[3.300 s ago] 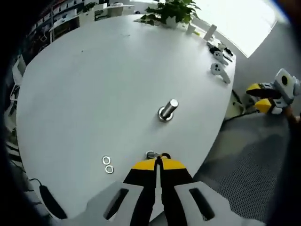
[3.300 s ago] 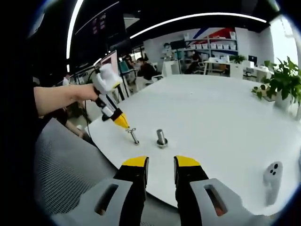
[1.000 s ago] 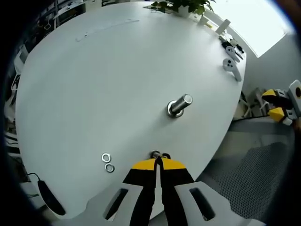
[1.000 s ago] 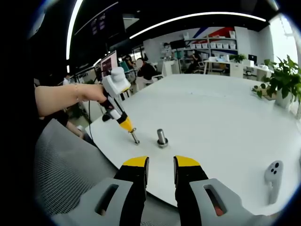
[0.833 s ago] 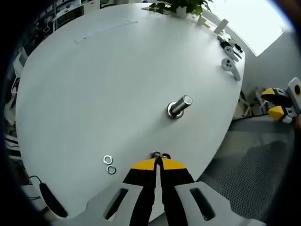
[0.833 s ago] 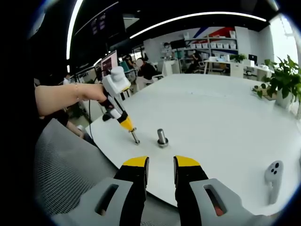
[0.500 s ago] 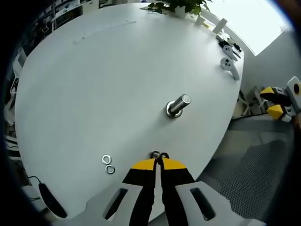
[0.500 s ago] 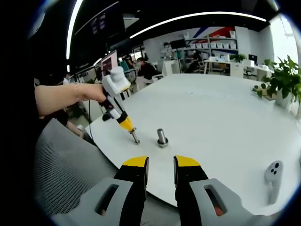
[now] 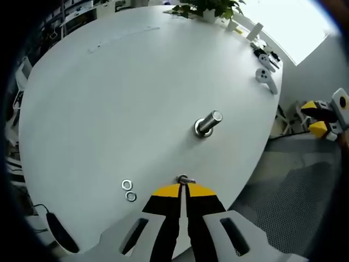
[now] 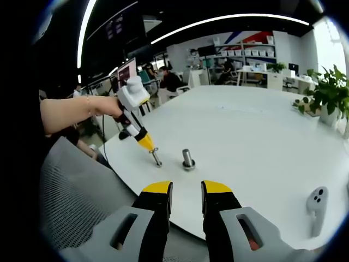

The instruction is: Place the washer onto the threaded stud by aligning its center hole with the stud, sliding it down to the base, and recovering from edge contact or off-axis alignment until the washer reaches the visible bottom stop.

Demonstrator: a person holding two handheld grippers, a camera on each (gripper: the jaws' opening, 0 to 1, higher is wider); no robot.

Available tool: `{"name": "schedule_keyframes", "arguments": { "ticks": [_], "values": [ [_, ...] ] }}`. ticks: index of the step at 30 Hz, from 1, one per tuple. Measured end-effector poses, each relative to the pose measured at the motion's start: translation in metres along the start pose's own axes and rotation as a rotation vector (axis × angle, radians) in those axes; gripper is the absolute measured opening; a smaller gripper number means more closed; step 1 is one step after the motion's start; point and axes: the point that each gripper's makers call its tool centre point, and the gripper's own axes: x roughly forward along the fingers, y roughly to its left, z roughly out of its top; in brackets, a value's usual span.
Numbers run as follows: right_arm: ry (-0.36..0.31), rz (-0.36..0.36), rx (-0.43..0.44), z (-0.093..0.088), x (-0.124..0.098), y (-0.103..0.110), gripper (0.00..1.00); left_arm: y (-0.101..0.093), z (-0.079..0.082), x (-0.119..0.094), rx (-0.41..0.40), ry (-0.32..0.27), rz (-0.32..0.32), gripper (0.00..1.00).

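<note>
Since the earlier frames the left gripper view's framing is shifting only slightly, and the left gripper [image 9: 184, 187] is staying low at the near edge of the table [image 9: 109, 98], its jaws pressed together on a washer [image 9: 184, 179] that is peeking out just past the yellow tips. In the right gripper view the same gripper [image 10: 148, 146] is pointing its tip down at the tabletop, with the person's hand [image 10: 106, 106] wrapped around its handle. The washer [image 10: 154, 150] is showing there as a small ring at the tip above a dark streak on the table (whether that streak is a shadow or a part, I cannot tell).

The threaded stud [image 9: 206, 123] is standing upright on its round base, well inside the table edge and apart from the held washer; from the other side the stud [image 10: 187, 159] is sitting just beside the left gripper's tip, with open white surface all around it. Two spare washers [image 9: 128, 191] are lying flat, touching or nearly so, near the table's rim to the left of the jaws.

The right gripper [image 10: 185, 192] is hovering off the table's edge over grey mesh flooring, its jaws apart with nothing between them; it [image 9: 322, 117] is also appearing at the far right of the left gripper view, beyond the rim.

A white controller [image 10: 316, 203] is lying near the table's right edge, and a potted plant [image 10: 327, 95] is standing at the far side. Desks, shelves and seated people are filling the office behind.
</note>
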Motion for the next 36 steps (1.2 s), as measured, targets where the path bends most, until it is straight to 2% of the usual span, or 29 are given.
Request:
{"name": "schedule_keyframes", "arguments": {
  "ticks": [5, 13, 15, 17, 21, 26, 31, 36],
  "values": [
    [0.000, 0.001, 0.002, 0.000, 0.000, 0.000, 0.23, 0.005, 0.002, -0.004, 0.021, -0.029, 0.016, 0.01],
    [0.002, 0.004, 0.001, 0.000, 0.000, 0.001, 0.23, 0.018, 0.013, -0.011, 0.163, -0.123, 0.081, 0.07],
    [0.003, 0.003, 0.002, -0.001, 0.000, 0.001, 0.23, 0.022, 0.018, -0.013, 0.201, -0.160, 0.107, 0.11],
    [0.002, 0.002, 0.003, -0.001, 0.000, 0.000, 0.23, 0.026, 0.018, -0.015, 0.251, -0.172, 0.133, 0.16],
    [0.002, 0.003, 0.002, -0.001, 0.000, 0.000, 0.23, 0.028, 0.016, -0.018, 0.356, -0.171, 0.156, 0.19],
    [0.002, 0.003, 0.003, 0.000, 0.000, 0.001, 0.23, 0.031, 0.007, -0.020, 0.397, -0.156, 0.164, 0.22],
    [0.001, 0.002, 0.003, 0.000, 0.000, 0.001, 0.23, 0.038, -0.003, -0.020, 0.558, -0.099, 0.218, 0.24],
    [0.002, 0.003, 0.002, 0.000, 0.000, 0.001, 0.23, 0.039, -0.013, -0.016, 0.592, -0.065, 0.218, 0.24]
  ]
}}
